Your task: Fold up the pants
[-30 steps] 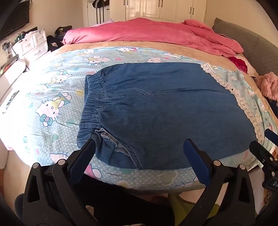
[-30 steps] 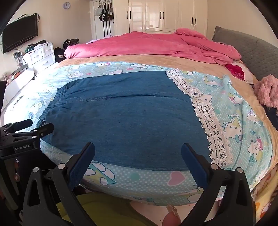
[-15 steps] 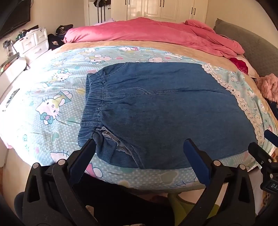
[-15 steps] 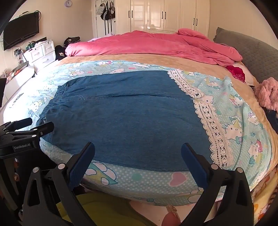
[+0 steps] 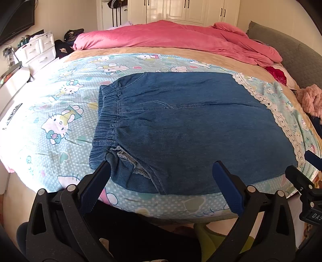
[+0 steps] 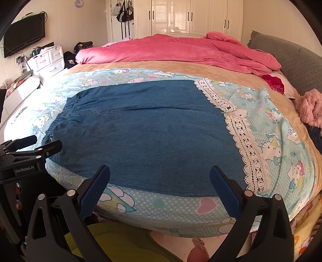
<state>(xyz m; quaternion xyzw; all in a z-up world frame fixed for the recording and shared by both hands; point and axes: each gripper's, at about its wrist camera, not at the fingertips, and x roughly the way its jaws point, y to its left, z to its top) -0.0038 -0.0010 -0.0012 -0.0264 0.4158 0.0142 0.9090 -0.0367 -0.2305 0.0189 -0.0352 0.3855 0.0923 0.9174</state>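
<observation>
Two black grippers with blue finger pads hang at the near edge of the bed, the left gripper [image 5: 161, 175] and the right gripper [image 6: 160, 179], both with fingers spread wide and holding nothing. One pair of blue denim pants [image 5: 191, 129] lies flat just beyond them on the light blue cartoon-cat sheet [image 5: 66, 104], its elastic waistband [image 5: 106, 119] to the left and one white lace trim [image 6: 243, 141] along its right side. Farther back lies one crumpled pink blanket [image 6: 171, 50], then white wardrobe doors [image 6: 181, 18].
</observation>
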